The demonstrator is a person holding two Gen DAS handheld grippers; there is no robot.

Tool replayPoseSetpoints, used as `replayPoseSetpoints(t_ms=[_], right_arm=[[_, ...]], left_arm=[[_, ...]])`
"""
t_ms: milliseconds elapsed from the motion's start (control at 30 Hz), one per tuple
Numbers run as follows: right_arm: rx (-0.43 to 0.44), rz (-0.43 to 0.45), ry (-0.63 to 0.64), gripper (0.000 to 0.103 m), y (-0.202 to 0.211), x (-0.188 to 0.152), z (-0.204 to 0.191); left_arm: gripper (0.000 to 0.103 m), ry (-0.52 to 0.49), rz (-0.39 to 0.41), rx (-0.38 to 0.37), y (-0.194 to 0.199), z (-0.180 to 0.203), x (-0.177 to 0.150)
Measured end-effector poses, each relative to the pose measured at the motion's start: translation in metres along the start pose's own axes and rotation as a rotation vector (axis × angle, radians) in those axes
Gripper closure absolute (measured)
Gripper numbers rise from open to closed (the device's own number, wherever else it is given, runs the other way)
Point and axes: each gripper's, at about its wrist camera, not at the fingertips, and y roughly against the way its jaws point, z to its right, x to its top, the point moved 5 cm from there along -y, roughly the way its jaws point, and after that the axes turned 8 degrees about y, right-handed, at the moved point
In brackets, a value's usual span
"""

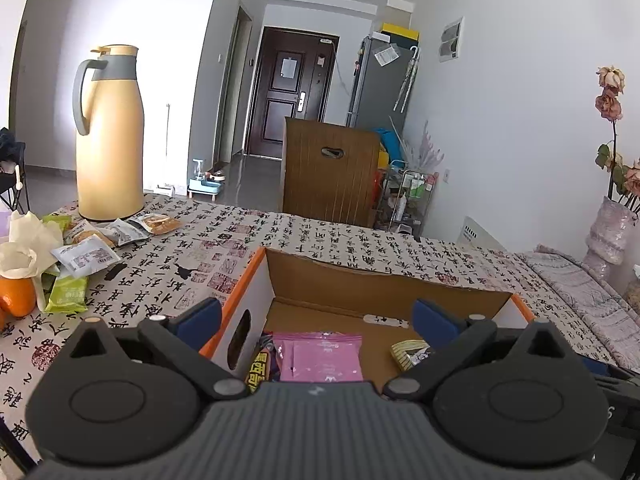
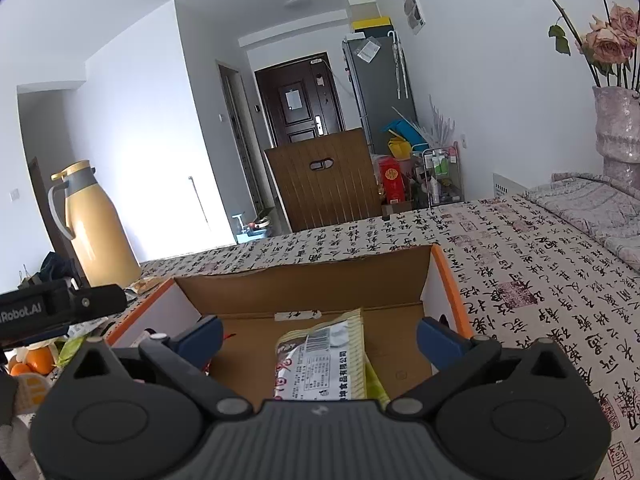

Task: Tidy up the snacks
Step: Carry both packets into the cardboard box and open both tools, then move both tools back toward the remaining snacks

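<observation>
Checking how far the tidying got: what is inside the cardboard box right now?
In the cardboard box lie a pink packet, a yellow-lettered packet beside it and a cream packet. The gripper bodies hide the box's near end.

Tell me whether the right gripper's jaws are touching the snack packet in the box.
Apart. The right wrist view shows the right gripper with its jaws spread wide, bare cardboard visible on both sides of the snack packet lying between them.

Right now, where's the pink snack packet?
In the left wrist view, the flat pink plastic snack packet lies on the floor of the open orange-edged cardboard box, low centre, beside a yellow-lettered dark packet on its left.
</observation>
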Motion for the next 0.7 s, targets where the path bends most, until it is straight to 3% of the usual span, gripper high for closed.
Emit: replayPoseSetpoints(t_ms=[200,700], right_arm=[[-0.017,0.016,0.004,0.0,0.007,0.009,0.0],[-0.044,0.091,0.046,0.0,0.07,0.034,-0.004]], left_arm=[[0.0,-0.009,0.024,-0.003,0.01,0.008,0.007],[0.0,-0.026,0.112,-0.02,0.074,0.021,0.028]])
